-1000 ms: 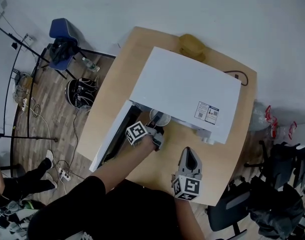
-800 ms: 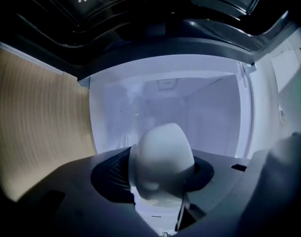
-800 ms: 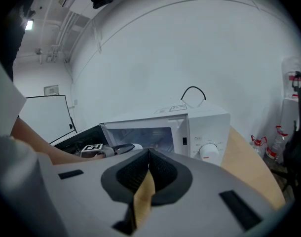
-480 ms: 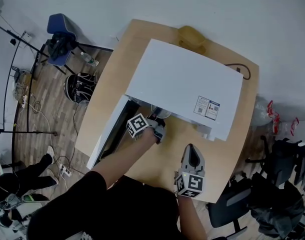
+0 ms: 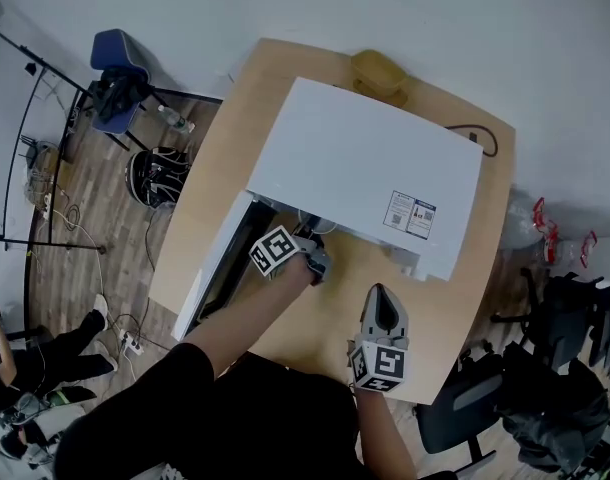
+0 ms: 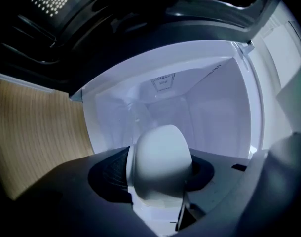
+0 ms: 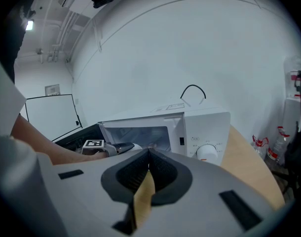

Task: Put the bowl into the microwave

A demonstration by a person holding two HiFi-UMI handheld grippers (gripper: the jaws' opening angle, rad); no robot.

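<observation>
The white microwave (image 5: 370, 168) stands on the wooden table (image 5: 330, 323) with its door (image 5: 217, 268) swung open to the left. My left gripper (image 5: 313, 248) is at the opening, shut on the rim of the white bowl (image 6: 158, 157). In the left gripper view the bowl hangs just before the lit white cavity (image 6: 200, 107). From the head view only a sliver of the bowl (image 5: 322, 230) shows under the microwave's top edge. My right gripper (image 5: 379, 296) hovers over the table in front of the microwave, jaws shut and empty. The right gripper view shows the control knob (image 7: 206, 152) and my left gripper (image 7: 116, 148).
A yellow object (image 5: 377, 70) lies on the table behind the microwave, and a black cable (image 5: 480, 140) loops at its back right. A blue chair (image 5: 120, 68) and a dark chair (image 5: 465, 418) stand around the table. Red-capped bottles (image 5: 540, 233) are on the right.
My left gripper has carried the bowl forward into the microwave's opening; the bowl, earlier plainly seen in front, is now almost hidden under the top. The right gripper has barely moved.
</observation>
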